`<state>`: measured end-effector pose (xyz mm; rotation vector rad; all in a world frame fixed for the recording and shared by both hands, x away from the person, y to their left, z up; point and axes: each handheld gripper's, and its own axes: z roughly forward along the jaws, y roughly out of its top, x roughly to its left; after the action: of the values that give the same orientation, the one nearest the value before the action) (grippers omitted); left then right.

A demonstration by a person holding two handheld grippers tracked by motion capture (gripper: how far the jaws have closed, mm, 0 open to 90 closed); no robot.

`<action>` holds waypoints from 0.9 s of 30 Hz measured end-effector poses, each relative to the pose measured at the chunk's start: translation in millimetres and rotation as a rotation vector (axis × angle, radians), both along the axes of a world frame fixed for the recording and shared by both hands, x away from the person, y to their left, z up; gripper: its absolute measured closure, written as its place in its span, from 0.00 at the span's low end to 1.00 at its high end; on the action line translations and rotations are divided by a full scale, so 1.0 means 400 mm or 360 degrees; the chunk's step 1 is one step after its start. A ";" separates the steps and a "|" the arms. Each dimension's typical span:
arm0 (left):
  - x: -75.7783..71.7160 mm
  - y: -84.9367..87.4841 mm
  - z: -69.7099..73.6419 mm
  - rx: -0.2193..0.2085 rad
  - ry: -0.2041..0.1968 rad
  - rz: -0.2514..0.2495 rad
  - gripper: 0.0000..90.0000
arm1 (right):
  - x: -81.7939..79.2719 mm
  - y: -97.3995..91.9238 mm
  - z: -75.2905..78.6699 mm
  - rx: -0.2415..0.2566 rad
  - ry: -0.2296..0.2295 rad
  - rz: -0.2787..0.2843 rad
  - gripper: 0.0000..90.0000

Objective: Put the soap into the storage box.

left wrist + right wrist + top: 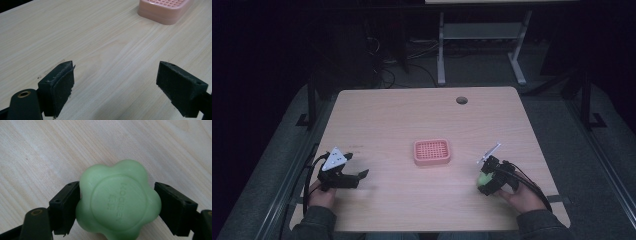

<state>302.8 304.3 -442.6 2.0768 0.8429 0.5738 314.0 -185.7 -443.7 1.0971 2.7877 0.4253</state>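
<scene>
Pink soap dish [432,152] — mid-table, unobstructed

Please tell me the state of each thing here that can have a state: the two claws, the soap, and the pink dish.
Left claw: open, holding nothing, over bare table.
Right claw: shut on the green flower-shaped soap, one jaw on each side.
Green flower-shaped soap: gripped, not yet in the dish.
Pink soap dish: empty, flat on the table, apart from both claws.

Soap dish [432,152] mid table [387,115], soap [484,178] near R edge, L hand-held gripper [360,174] opposite
</scene>
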 end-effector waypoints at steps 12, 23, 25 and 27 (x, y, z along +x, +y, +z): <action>0.000 0.003 0.003 0.0023 -0.0002 -0.0007 0.16 | -0.001 0.002 0.002 -0.0005 0.0003 -0.0004 0.28; -0.001 0.004 0.004 0.0013 -0.0006 -0.0004 0.16 | -0.001 0.013 0.034 0.0023 -0.0013 0.0050 0.28; -0.001 0.004 0.004 0.0012 -0.0005 -0.0004 0.16 | 0.005 0.021 0.040 0.0021 -0.0021 0.0063 0.28; -0.001 0.004 0.004 0.0011 -0.0006 -0.0004 0.16 | 0.007 0.026 0.042 0.0025 -0.0020 0.0069 0.28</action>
<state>302.5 305.8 -441.0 2.0820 0.8372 0.5796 316.9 -175.4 -426.7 1.0346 2.8064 0.4581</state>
